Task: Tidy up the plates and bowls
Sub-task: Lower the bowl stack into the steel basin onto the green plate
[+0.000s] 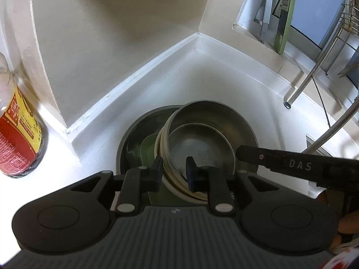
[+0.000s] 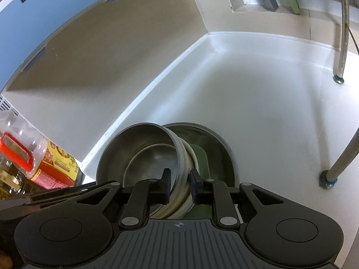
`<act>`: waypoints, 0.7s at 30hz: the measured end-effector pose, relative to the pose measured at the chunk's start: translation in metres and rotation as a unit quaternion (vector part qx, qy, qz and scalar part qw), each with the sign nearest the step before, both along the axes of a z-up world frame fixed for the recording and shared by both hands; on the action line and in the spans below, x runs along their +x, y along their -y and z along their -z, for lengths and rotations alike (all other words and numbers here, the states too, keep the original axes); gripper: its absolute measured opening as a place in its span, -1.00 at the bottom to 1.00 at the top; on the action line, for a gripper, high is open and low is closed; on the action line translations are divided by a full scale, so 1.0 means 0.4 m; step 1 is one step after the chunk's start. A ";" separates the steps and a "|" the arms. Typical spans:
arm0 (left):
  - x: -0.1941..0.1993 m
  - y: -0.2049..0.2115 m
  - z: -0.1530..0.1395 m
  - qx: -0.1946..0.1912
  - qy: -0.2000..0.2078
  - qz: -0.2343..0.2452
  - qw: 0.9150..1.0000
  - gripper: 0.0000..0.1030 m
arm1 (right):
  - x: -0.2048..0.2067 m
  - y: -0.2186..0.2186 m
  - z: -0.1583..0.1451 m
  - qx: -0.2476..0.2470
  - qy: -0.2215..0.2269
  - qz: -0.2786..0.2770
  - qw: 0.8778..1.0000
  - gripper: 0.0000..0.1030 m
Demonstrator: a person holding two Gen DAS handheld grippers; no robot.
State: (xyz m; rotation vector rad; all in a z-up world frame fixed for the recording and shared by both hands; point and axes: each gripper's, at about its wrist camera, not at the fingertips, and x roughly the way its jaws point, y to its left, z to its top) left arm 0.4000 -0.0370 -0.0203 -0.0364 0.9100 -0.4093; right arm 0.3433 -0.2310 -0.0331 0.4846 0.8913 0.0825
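A stack of nested steel bowls (image 1: 202,143) with cream rims leans tilted inside a wide dark pan (image 1: 134,139) on the white counter. A green piece (image 1: 148,148) lies in the pan under the stack. My left gripper (image 1: 174,168) is shut on the near left rim of the stack. From the right, the right gripper (image 1: 241,154) reaches the stack's far side. In the right wrist view the right gripper (image 2: 180,180) straddles the layered rim of the bowl stack (image 2: 143,157), one finger inside and one outside, with the pads against it. The pan (image 2: 222,148) shows behind.
An oil bottle (image 1: 15,130) with a red and yellow label stands at the left, also seen as the bottle (image 2: 56,159). Metal rack legs (image 1: 314,71) stand on the counter at the right. A green cutting board (image 1: 285,22) leans in the window recess. Walls close the corner behind.
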 end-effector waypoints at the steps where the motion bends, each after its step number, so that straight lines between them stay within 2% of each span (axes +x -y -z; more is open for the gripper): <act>1: 0.001 0.001 0.000 0.001 0.000 0.001 1.000 -0.63 | 0.004 0.003 -0.001 0.001 -0.004 0.002 1.000 -0.67; 13: 0.006 -0.005 -0.018 -0.002 0.001 0.008 1.000 -0.63 | 0.040 0.042 -0.026 0.052 -0.060 0.029 0.996 -0.73; 21: 0.018 -0.003 -0.002 0.003 -0.011 0.005 1.000 -0.64 | 0.068 0.044 -0.019 0.055 -0.095 0.028 0.994 -0.72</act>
